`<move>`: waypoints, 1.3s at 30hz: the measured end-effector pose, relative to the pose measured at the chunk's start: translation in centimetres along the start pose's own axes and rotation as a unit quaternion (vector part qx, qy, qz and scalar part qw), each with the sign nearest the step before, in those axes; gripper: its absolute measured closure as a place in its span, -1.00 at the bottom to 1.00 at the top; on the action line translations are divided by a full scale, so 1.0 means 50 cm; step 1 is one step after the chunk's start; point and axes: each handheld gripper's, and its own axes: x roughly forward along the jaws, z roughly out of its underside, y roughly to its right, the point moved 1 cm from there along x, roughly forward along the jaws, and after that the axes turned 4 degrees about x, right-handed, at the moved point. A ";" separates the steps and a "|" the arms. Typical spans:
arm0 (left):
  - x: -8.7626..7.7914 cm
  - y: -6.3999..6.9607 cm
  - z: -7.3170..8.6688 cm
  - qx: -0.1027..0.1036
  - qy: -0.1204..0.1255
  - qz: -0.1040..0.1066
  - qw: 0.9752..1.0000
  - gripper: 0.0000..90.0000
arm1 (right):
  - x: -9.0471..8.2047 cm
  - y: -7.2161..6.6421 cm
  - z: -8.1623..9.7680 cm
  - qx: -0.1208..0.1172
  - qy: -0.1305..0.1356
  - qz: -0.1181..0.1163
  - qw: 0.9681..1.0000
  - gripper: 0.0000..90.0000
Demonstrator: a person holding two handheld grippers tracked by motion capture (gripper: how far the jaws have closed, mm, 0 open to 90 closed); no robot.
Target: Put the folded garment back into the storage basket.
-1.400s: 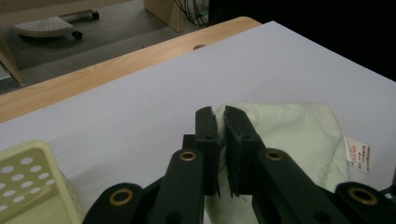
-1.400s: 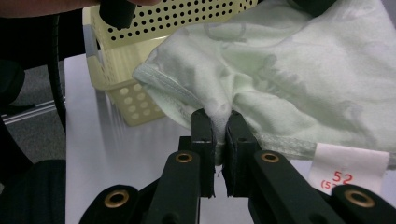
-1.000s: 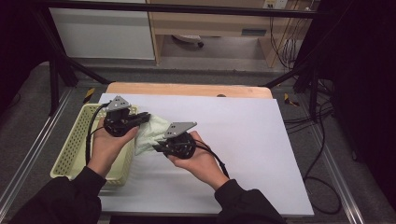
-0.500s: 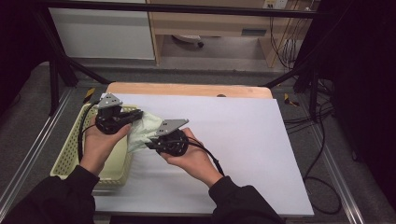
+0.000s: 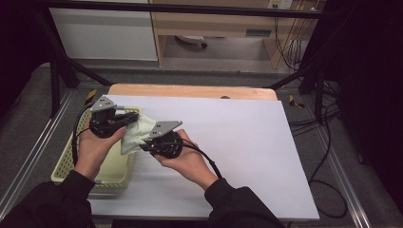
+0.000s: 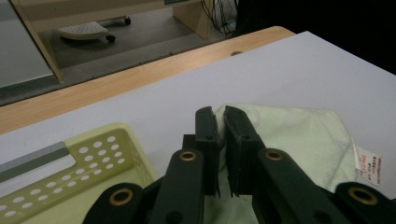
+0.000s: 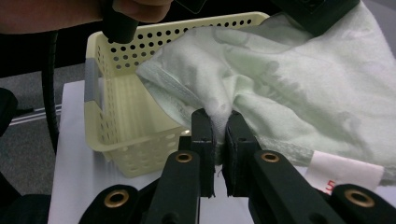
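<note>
Cloth, pale green, is pinched by both hand-held grippers at centre left of the high view, over the right rim of the yellow basket. Left hand-held gripper and right hand-held gripper are each clamped on folds of it above the white surface.

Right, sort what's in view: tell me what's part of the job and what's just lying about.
Part of the job:
- pale green cloth, pinched by both grippers
- yellow basket
- left gripper
- right gripper

Just lying about:
- white table sheet
- cables on the floor
- wooden cabinet
</note>
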 end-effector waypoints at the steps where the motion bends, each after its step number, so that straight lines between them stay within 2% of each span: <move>1: -0.001 -0.002 0.001 0.000 -0.001 0.000 1.000 0.88 | 0.003 0.000 -0.001 -0.001 0.000 -0.001 1.000 0.89; 13: -0.011 -0.024 0.009 -0.014 0.002 -0.005 1.000 0.87 | 0.029 -0.010 -0.016 -0.006 0.003 -0.008 1.000 0.88; 39: -0.028 -0.041 -0.001 -0.020 0.010 -0.013 1.000 0.87 | 0.055 -0.021 -0.040 -0.008 0.016 -0.011 1.000 0.88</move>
